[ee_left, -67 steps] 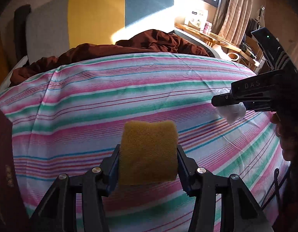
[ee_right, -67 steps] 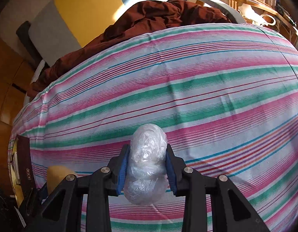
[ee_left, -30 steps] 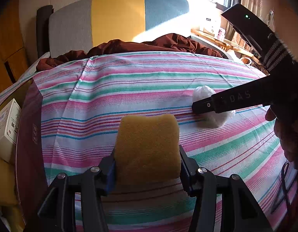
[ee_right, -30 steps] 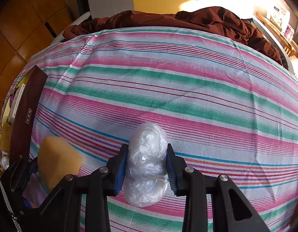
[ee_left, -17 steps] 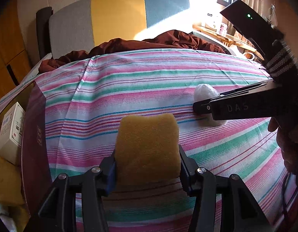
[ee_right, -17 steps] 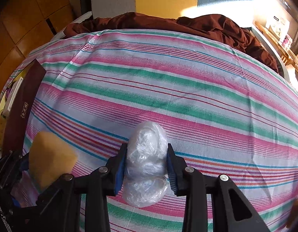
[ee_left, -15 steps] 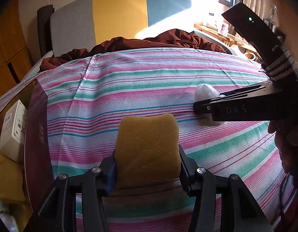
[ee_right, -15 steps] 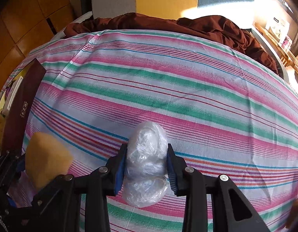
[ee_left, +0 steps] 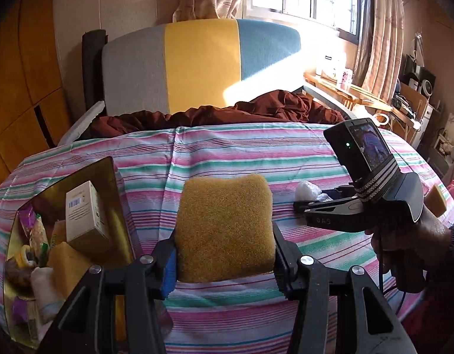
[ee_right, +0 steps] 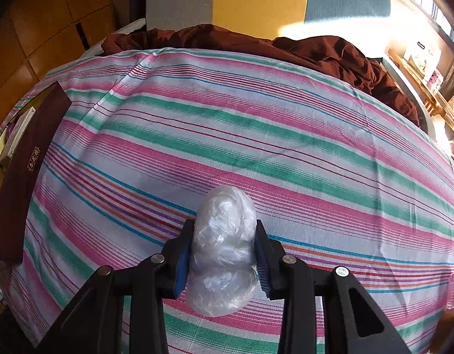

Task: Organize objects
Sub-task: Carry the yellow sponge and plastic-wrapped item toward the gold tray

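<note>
left gripper (ee_left: pixel 224 261): jaws clamped on a yellow sponge (ee_left: pixel 224 230), held above the striped bed sheet (ee_left: pixel 227 153) just right of the box (ee_left: pixel 65 236). right gripper (ee_right: pixel 222 258): jaws clamped on a plastic bag wad (ee_right: pixel 222 247), well right of the box, over the sheet. box already crowded: carton (ee_left: pixel 84 212), another sponge, small items.

risk, judged: the sponge, released over the packed box, could rest on the carton and roll out; the slick wad could slip free if squeezed unevenly.

change since earlier frames: the left gripper has swung toward the box, whose contents now show; both grips unchanged.
</note>
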The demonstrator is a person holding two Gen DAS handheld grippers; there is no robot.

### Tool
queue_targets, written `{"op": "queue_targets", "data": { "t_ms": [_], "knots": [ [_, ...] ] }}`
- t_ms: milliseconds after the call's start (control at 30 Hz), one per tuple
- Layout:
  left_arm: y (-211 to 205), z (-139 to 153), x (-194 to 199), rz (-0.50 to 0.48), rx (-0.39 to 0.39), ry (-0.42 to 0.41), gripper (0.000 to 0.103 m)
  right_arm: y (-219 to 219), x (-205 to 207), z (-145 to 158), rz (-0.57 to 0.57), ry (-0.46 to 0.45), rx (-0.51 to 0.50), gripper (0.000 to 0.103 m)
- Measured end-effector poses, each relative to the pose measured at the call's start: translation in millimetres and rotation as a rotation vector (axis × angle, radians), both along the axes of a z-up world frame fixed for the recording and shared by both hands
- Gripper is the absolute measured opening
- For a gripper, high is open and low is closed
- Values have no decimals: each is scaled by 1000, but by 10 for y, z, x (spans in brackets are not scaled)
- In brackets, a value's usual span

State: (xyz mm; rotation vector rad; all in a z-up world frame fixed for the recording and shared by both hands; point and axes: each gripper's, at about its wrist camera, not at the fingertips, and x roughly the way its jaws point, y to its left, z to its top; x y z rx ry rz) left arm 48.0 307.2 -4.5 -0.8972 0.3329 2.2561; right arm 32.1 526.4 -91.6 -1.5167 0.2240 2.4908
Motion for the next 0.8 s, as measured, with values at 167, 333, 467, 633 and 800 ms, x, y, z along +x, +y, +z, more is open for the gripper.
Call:
{"op": "queue_targets", "data": {
  "t_ms": [167,333,467,633,800],
  "knots": [
    [-342,104,-109,76,7,2,53,7,38,0,-1,4,19,37],
    [-719,131,-224,158,6,17,53,-101,-55,8,-19,-14,50,37],
    [-1017,98,-352,224,7,8,53,-137,-72,32,-62,-51,56,36],
    [-1336,17,-521,294,8,-16,53,-316,-79,82,-85,-77,36,35],
    [-1567,-58,-628,347,16,-37,53,-641,-131,107,-39,-66,5,35]
  ]
}}
